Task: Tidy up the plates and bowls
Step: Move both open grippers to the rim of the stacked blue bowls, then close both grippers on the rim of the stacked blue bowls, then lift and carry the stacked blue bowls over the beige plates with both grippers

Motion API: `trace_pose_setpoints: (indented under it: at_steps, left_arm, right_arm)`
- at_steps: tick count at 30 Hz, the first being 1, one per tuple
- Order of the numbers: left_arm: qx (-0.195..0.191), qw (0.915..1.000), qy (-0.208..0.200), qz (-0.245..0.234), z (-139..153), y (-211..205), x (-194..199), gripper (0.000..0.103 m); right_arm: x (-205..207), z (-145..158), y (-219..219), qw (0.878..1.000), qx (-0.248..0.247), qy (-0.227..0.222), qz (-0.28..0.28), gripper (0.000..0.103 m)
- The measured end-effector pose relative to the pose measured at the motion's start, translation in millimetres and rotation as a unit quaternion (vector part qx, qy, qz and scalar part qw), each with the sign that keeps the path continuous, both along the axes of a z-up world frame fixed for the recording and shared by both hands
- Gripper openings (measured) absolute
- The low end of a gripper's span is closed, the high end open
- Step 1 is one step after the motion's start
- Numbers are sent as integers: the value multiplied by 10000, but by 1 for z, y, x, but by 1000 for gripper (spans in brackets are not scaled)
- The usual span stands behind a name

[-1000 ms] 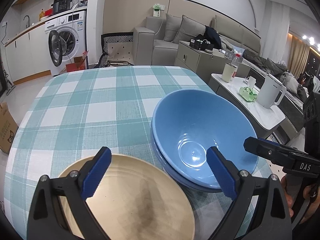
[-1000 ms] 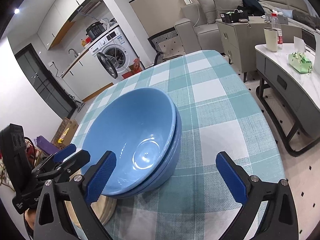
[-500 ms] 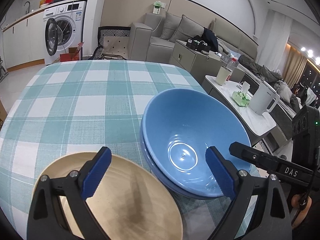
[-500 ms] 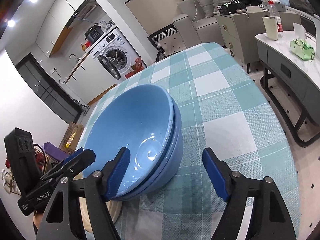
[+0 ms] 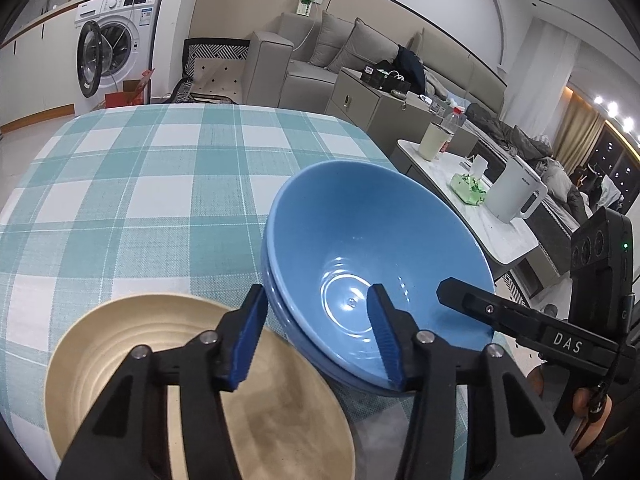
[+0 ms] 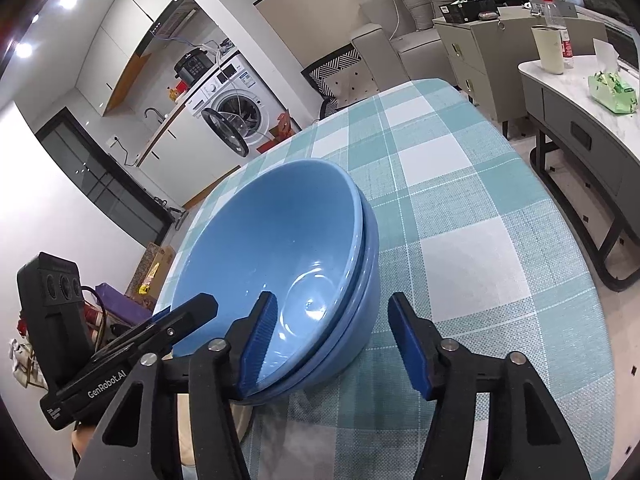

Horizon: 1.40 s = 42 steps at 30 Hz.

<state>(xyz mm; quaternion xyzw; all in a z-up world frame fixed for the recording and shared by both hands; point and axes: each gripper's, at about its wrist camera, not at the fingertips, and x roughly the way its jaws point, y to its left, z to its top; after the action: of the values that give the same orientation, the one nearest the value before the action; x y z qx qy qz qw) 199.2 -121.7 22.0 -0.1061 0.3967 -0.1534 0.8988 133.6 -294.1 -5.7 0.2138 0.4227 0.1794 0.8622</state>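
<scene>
Two blue bowls [image 5: 372, 264] sit one inside the other on a table with a green and white checked cloth [image 5: 132, 184], near the edge of the table that is closest to the cameras. Just beside them, on the left, lies a flat beige plate [image 5: 152, 364]; whether the plate touches the lower bowl cannot be told.

The left gripper [image 5: 316, 332] has its two blue fingers on both sides of the left rim of the bowls: one finger [image 5: 248, 336] is outside, above the plate, and the other is inside the upper bowl. The fingers are partly spread, and a gap to the rim shows, so they do not pinch it.

The right gripper [image 6: 332, 340] stands in the same way at the right rim of the bowls [image 6: 280, 264]. One finger [image 6: 260, 340] is inside the upper bowl, the other is outside above the cloth, apart from the bowl wall. It is also partly spread and holds nothing.
</scene>
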Motion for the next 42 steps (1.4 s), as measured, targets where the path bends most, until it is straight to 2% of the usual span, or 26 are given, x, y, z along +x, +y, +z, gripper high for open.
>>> trace_pose_setpoints:
  at_steps: [2, 7, 25, 42]
  left_arm:
    - [17, 10000, 32, 15, -2, 0, 1, 43]
    - [-78, 9999, 72, 32, -3, 3, 2, 41]
    - [62, 10000, 21, 31, 0, 0, 1, 40]
    - [186, 9998, -60, 25, 4, -1, -2, 40]
  right_arm:
    - [1, -1, 0, 10000, 25, 4, 12, 54]
    - [0, 0, 1, 10000, 35, -36, 40, 50]
    - [-5, 5, 6, 9995, -276, -174, 2, 47]
    - [-4, 6, 4, 9993, -263, -251, 14, 46]
